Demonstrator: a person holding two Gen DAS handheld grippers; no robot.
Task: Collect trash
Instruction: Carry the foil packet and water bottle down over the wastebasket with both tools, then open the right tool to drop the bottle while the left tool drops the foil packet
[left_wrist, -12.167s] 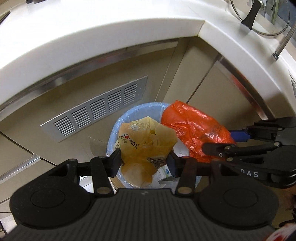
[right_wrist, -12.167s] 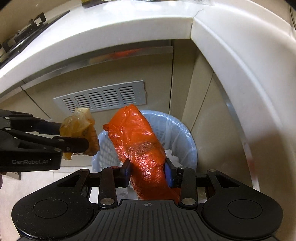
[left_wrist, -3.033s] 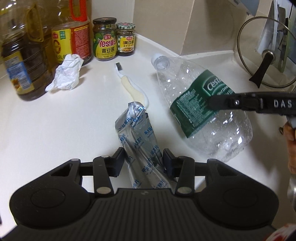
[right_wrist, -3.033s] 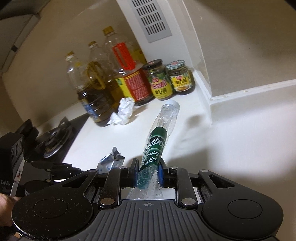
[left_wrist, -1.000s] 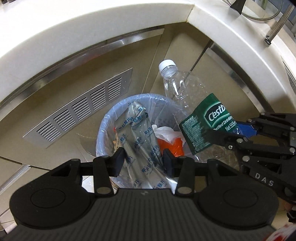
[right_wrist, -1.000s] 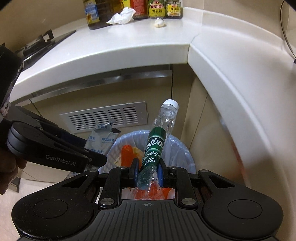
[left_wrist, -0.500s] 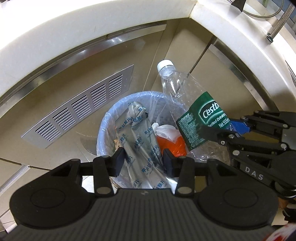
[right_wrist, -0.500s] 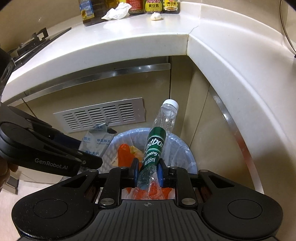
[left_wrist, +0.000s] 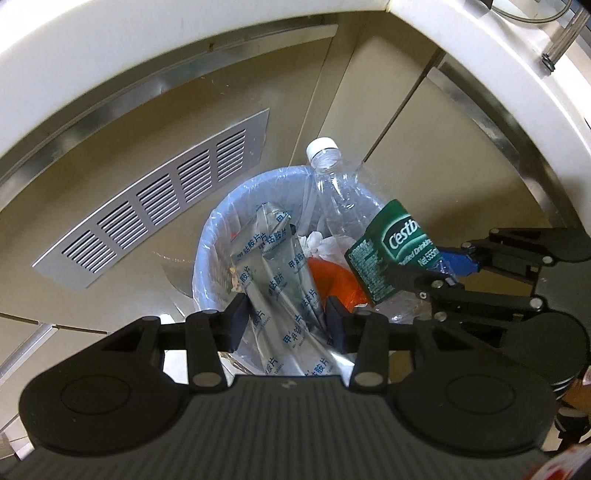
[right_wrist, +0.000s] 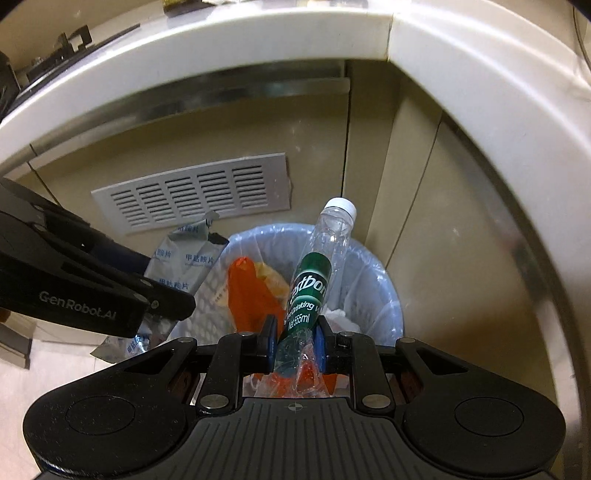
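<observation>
Both your grippers hold trash over the lined bin (left_wrist: 207, 258).
Your right gripper (right_wrist: 294, 341) clamps the Cestbon bottle (right_wrist: 314, 273), cap pointing away; your left gripper (left_wrist: 286, 319) pinches the silver sachet (left_wrist: 280, 273), lengthwise above it.

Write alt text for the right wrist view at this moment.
The right gripper clamps a clear plastic bottle with a green label, cap pointing away, over a lined trash bin holding an orange bag. At left, the left gripper holds a silver foil packet near the bin's rim.

Left gripper (left_wrist: 287, 319) clamps a silver pouch (left_wrist: 284, 280) above the lined bin (left_wrist: 221, 236).
</observation>
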